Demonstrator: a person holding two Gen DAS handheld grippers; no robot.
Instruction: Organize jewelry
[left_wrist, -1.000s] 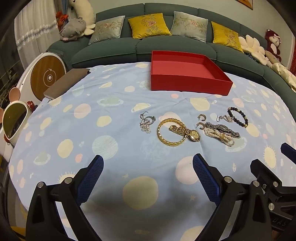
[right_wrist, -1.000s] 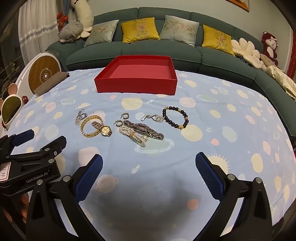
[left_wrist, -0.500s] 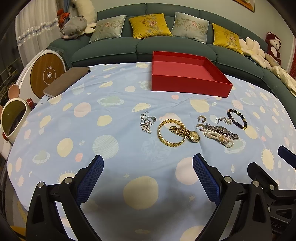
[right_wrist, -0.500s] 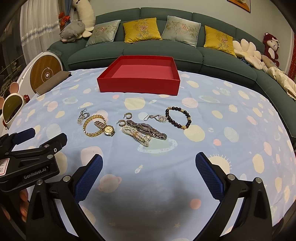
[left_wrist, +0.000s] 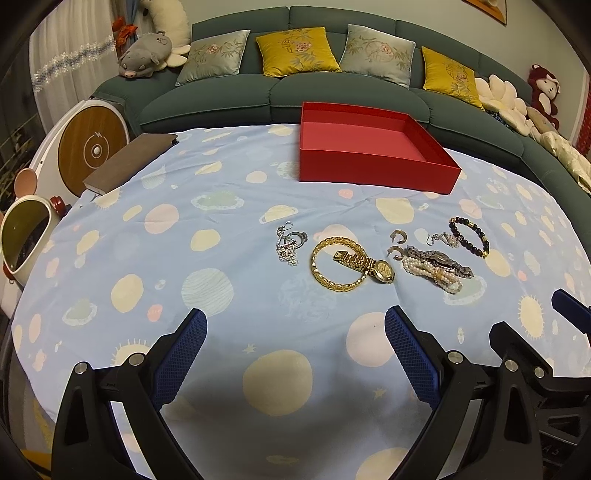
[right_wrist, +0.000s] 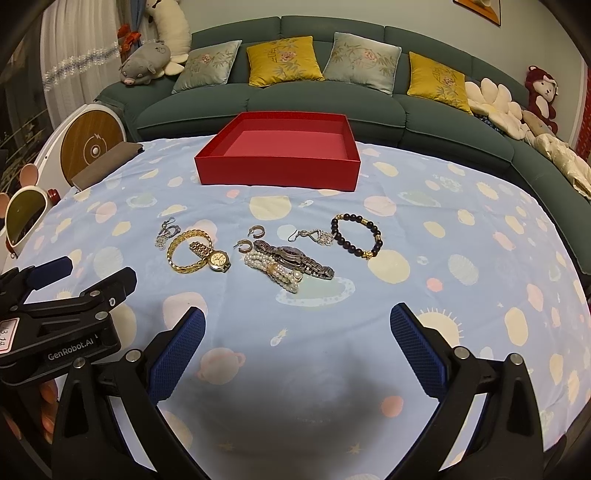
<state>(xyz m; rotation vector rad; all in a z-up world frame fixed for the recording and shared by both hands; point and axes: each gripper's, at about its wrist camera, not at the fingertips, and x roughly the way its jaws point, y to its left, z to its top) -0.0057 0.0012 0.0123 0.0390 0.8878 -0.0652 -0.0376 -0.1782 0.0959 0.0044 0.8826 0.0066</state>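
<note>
Holding both grippers above the near edge of the cloth (left_wrist: 221, 206), you have the left gripper (left_wrist: 293, 332) and the right gripper (right_wrist: 297, 328) with fingers spread wide, nothing between them. The jewelry lies in a row mid-cloth: silver earrings (left_wrist: 290, 243), a gold bangle (left_wrist: 334, 266) with a gold watch (left_wrist: 365, 263) lying across it, two hoops (right_wrist: 251, 237), a pearl bracelet (right_wrist: 275, 271) touching a dark watch (right_wrist: 295, 258), and a bead bracelet (right_wrist: 356, 236). The red box (right_wrist: 277, 166) sits beyond them, nothing visible inside.
</note>
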